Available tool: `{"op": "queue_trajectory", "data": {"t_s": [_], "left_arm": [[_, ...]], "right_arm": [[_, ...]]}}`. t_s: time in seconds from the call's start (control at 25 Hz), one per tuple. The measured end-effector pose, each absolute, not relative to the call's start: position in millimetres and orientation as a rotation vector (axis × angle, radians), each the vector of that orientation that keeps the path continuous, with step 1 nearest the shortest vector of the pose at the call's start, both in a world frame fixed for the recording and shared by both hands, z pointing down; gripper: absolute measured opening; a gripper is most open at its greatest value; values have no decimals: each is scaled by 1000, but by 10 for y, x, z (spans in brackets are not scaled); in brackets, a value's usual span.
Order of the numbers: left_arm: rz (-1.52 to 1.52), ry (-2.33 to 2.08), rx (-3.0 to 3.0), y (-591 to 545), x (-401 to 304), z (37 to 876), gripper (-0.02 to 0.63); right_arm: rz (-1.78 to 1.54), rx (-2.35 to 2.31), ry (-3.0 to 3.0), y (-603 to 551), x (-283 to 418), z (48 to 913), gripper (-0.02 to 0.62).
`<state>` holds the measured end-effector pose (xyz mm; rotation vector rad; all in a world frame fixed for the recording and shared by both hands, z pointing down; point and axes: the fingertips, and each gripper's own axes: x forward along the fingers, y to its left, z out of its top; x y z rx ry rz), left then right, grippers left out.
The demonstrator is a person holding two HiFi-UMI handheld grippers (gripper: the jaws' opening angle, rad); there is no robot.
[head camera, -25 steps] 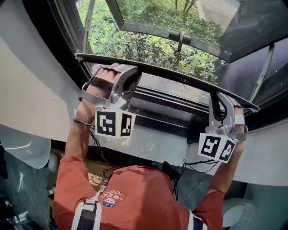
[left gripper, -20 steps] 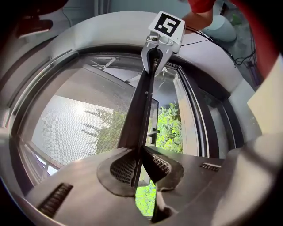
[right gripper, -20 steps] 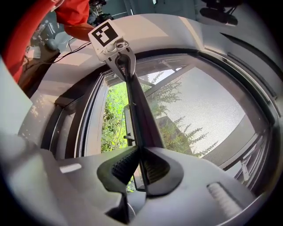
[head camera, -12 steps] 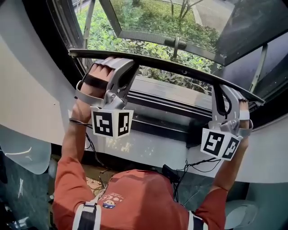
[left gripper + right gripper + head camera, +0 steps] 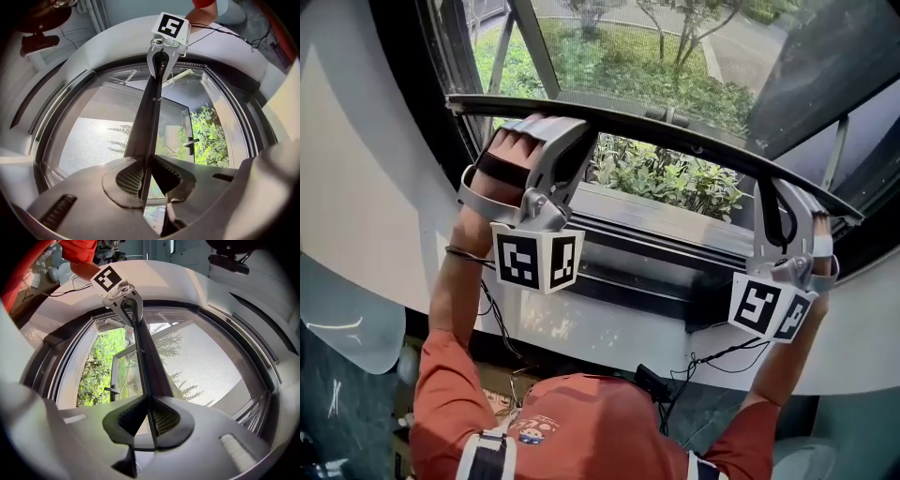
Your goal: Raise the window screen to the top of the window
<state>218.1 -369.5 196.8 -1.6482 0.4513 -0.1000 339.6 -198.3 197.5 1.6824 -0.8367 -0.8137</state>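
The window screen's dark bottom bar (image 5: 675,131) runs slantwise across the window opening in the head view. My left gripper (image 5: 539,122) clamps it near its left end and my right gripper (image 5: 787,187) near its right end. In the left gripper view the bar (image 5: 151,112) lies edge-on between the pads of the left gripper (image 5: 146,161); these jaws are opening slightly with the bar still between them. The right gripper (image 5: 149,401) pinches the bar (image 5: 146,357) in the same way. The screen mesh (image 5: 93,140) (image 5: 206,357) hangs above the bar.
Below the bar are the dark window sill track (image 5: 675,225) and green shrubs (image 5: 666,173) outside. A glass sash with a handle (image 5: 190,140) stands swung outward. White curved wall panels frame the window. Cables (image 5: 712,356) dangle under the sill.
Both grippers have risen with the bar held between them. More of the opening and shrubs now shows beneath the bar.
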Motion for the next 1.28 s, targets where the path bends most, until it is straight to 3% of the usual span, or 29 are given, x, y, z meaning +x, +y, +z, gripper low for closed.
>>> {"op": "queue_trajectory", "data": {"t_s": [1.28], "left_arm": [[87, 570, -1495, -3691, 2160, 527, 63]], "right_arm": [[-1086, 1683, -654, -1992, 3379, 519, 58]]}}
